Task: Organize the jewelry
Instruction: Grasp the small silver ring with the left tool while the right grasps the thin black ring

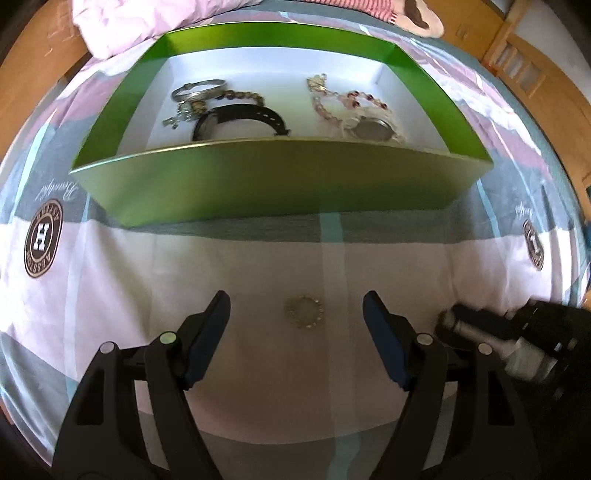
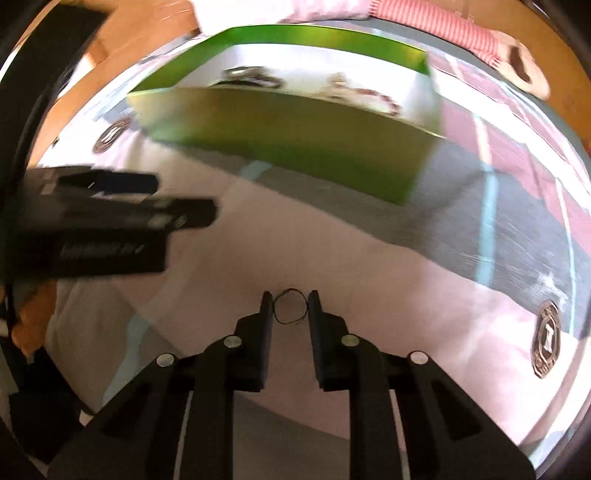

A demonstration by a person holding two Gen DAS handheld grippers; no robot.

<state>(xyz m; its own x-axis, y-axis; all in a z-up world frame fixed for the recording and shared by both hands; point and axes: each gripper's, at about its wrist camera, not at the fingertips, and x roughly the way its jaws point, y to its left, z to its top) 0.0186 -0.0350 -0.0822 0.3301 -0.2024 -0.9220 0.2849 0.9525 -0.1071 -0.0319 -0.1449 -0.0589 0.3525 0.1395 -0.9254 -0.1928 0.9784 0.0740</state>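
A green box (image 1: 280, 184) with a white inside stands on the bed sheet. In it lie a black watch strap (image 1: 240, 118), a silver bangle (image 1: 197, 90) and beaded bracelets (image 1: 354, 103). In front of the box a small beaded ring (image 1: 304, 312) lies on the sheet, between the wide-apart fingers of my open left gripper (image 1: 296, 299), untouched. In the right wrist view my right gripper (image 2: 290, 295) stands narrow, and both pads touch a thin black loop (image 2: 291, 290) that lies on the sheet. The box (image 2: 295, 136) is blurred there.
The sheet (image 1: 110, 277) is pink, grey and white with round brown badges (image 1: 43, 238). A pink quilt (image 1: 122, 26) is bunched behind the box. Wooden floor and furniture (image 1: 524, 62) lie around the bed. The other gripper shows blurred at the edge of each view (image 1: 517, 343) (image 2: 110, 218).
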